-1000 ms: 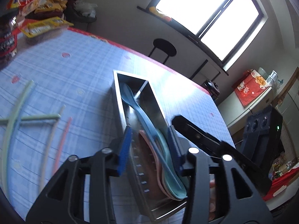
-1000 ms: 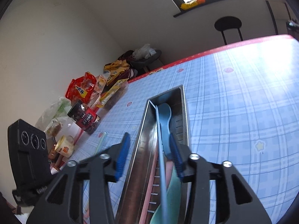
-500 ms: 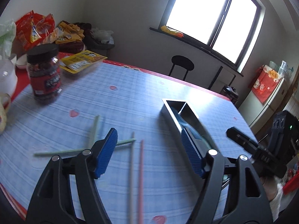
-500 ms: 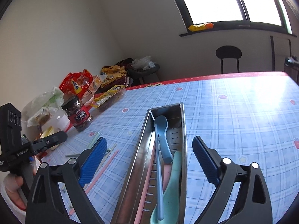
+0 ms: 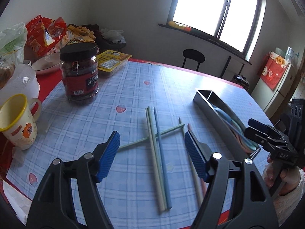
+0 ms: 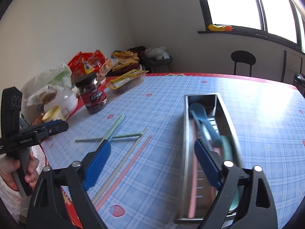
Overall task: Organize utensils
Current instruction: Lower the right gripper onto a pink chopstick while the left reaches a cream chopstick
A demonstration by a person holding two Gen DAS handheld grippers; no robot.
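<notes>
Plastic chopsticks, loose and crossed between the wide-spread, empty fingers of the left gripper: likely light, stiff, slippery; pinch mid-shaft; right gripper likewise spread empty.

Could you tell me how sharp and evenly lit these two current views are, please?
Left wrist view: sharp, chopsticks crisp, window blown out white. Right wrist view: motion blur smears the metal tray and spoons, window glare washes the tablecloth on the right; both show fisheye bending.
</notes>
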